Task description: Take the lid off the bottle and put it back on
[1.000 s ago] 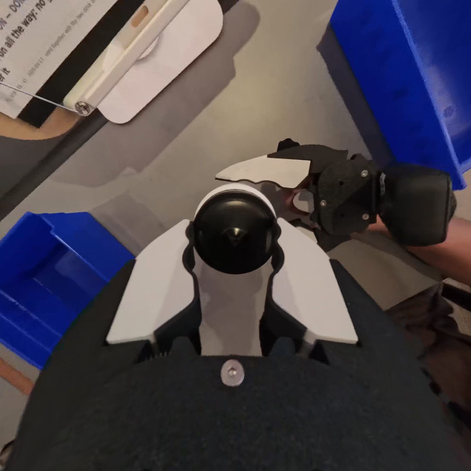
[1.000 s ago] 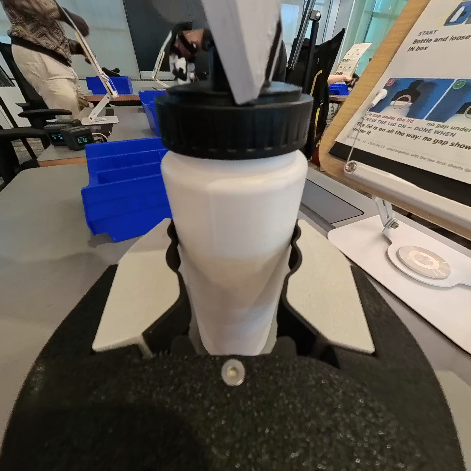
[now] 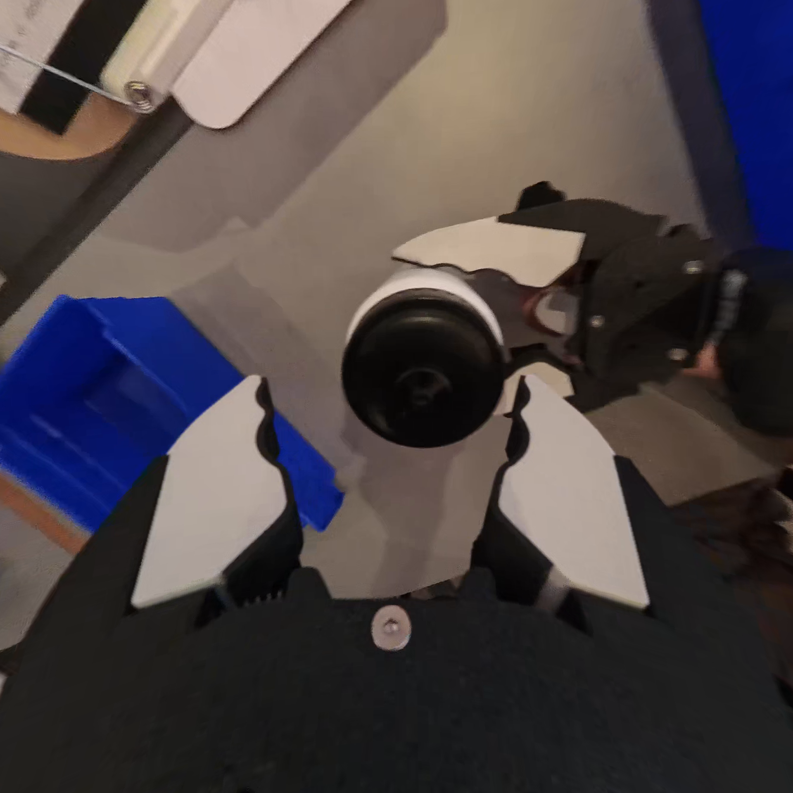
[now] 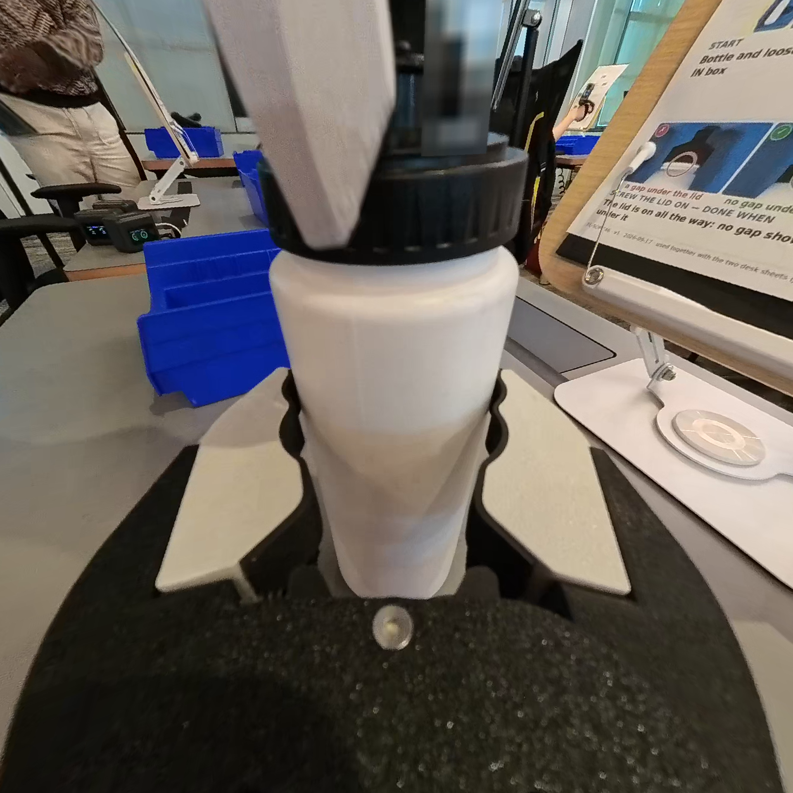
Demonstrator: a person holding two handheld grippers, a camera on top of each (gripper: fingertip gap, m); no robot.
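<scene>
The white bottle (image 4: 394, 334) stands upright on the grey table with its black lid (image 4: 429, 219) on top. My right gripper (image 4: 394, 377) is shut on the bottle's body, with both pads pressed against its sides. In the left wrist view I look down on the lid (image 3: 422, 369) and on the bottle's white shoulder (image 3: 425, 276). My left gripper (image 3: 389, 379) is open just above the lid, and its pads stand clear of the lid's sides. One left finger (image 4: 309, 107) hangs in front of the lid in the right wrist view. The right gripper's fingers (image 3: 493, 244) show beside the bottle.
A blue bin (image 3: 107, 386) sits left of the bottle and also shows in the right wrist view (image 4: 206, 326). A second blue bin (image 3: 746, 107) is at the upper right. An instruction sheet on a white stand (image 4: 686, 407) is on the right. A person stands at the back left.
My left gripper was shut on the lid and has opened wide, letting go of it, with some motion blur. The right gripper keeps its hold on the bottle.
</scene>
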